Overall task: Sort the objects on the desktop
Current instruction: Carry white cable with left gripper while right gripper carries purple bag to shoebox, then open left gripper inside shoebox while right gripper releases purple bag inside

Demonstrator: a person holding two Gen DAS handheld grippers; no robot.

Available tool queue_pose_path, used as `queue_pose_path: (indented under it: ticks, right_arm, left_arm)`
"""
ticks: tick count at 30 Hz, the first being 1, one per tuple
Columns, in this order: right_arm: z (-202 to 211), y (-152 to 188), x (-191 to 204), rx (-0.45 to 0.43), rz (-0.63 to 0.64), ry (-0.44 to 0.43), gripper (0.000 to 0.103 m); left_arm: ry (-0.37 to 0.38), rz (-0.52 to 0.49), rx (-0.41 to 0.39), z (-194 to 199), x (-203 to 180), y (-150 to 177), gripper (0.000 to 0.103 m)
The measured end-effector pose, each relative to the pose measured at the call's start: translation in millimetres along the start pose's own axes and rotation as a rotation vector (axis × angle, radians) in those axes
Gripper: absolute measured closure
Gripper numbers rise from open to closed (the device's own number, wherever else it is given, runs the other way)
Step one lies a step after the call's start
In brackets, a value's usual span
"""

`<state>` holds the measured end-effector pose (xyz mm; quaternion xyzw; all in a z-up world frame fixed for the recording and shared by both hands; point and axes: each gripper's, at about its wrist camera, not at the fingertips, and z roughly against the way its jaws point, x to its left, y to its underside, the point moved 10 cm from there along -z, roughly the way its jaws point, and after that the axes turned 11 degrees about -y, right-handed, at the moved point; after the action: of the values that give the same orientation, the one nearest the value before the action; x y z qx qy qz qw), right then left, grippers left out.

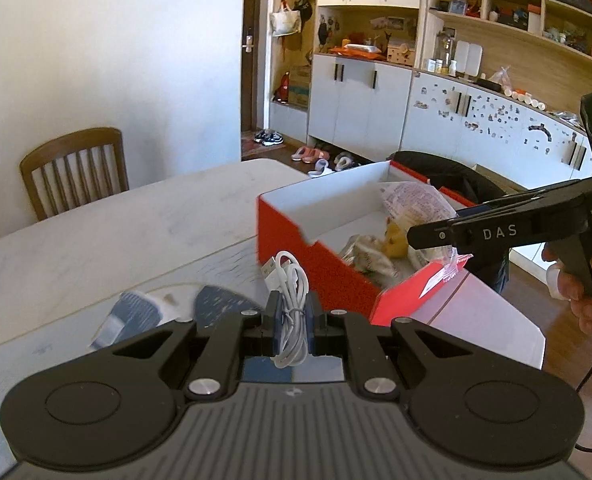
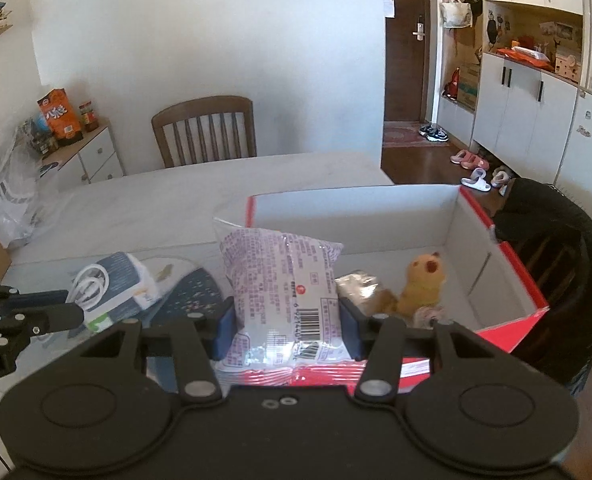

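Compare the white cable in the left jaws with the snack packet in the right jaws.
The white cable is a thin coiled bundle; the snack packet is a broad, flat, printed plastic pouch. The cable's jaws are nearly shut; the packet's stand wider. Both are held up near the red box.

Left gripper [image 1: 292, 322]: matte black linkage arms, silver pivot screws, blue pads, ribbed grey housing. Right gripper [image 2: 287, 320]: identical; at 3 o'clock, white "DAS" lettering.

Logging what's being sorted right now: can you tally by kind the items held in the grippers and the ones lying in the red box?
White cable bundle, in left gripper: 1
Sealed snack packet, in right gripper: 1
Yellow plush toy, in red box: 1
Crinkled wrapped packet, in box: 1
Total: 4
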<state>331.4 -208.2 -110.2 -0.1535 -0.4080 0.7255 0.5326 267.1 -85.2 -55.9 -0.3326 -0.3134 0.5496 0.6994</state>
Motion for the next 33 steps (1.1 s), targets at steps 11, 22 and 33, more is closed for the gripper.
queue_pose_path:
  ticks: [11,22,33]
  right_arm:
    - [3.9,-9.5,-69.9,0.007,0.015,0.034,0.051]
    - [-17.2,-7.3,-105.5,0.067,0.035,0.020,0.051]
    - [-54.2,-6.1,-106.8,0.134,0.122,-0.007,0.051]
  left_arm:
    - [0.034,-0.003,0.053,-42.4,-57.0,-24.2,0.093]
    - [0.022,-0.045,0.118,-97.6,-95.5,-55.0,0.093]
    - [-0.021,-0.076,0.195,-153.4,-112.4,-73.5,0.093]
